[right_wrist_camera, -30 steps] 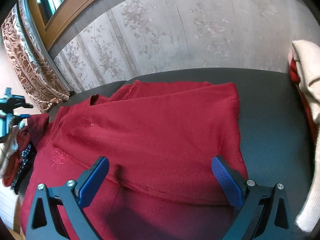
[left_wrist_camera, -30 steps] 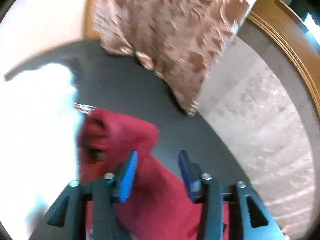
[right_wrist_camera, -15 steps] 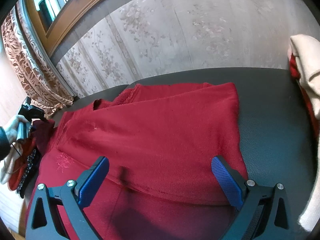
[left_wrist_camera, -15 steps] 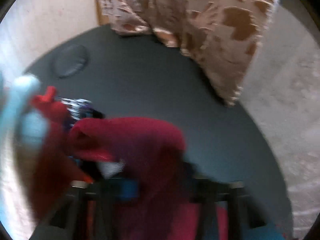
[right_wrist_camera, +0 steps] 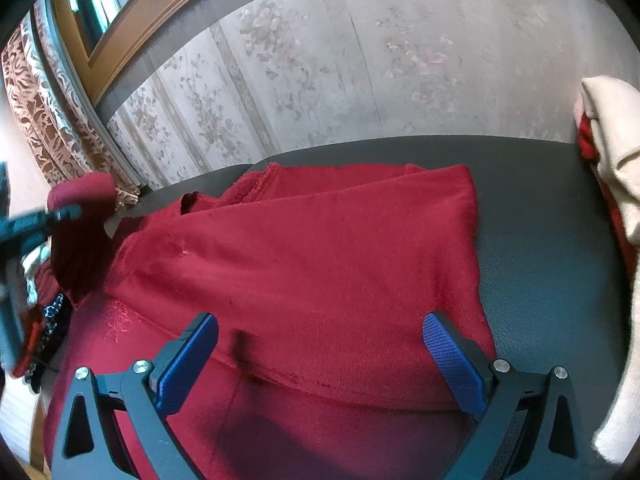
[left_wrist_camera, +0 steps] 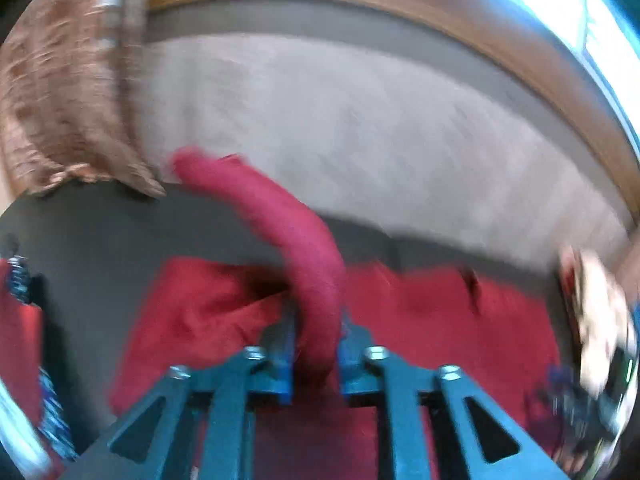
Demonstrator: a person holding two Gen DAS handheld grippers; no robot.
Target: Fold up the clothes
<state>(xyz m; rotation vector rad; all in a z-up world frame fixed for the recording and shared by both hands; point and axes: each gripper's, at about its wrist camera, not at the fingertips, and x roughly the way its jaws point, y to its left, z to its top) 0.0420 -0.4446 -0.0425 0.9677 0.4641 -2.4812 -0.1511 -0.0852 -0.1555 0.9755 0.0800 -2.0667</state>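
Left wrist view first: our left gripper [left_wrist_camera: 316, 354] is clamped on a red sleeve [left_wrist_camera: 304, 248], the blue pads pressed against the fabric on both sides. That sleeve arches up and away from the pads, its far end lifted in front of the pale wall. Beneath it the red garment [left_wrist_camera: 420, 312] lies spread on the dark table [left_wrist_camera: 96, 248], and the whole picture is blurred. A brown patterned curtain [left_wrist_camera: 60, 120] hangs at the upper left.

From the right wrist view, our right gripper [right_wrist_camera: 320, 356] holds nothing, its fingers spread wide just above the garment [right_wrist_camera: 312, 260], which lies partly folded across the table [right_wrist_camera: 540, 260] with one layer lapped over another. At the far left we see the left gripper [right_wrist_camera: 36, 220] with the sleeve [right_wrist_camera: 80, 232] raised beside the curtain [right_wrist_camera: 40, 120]. A cream cloth [right_wrist_camera: 616, 160] sits at the table's right edge over something red.
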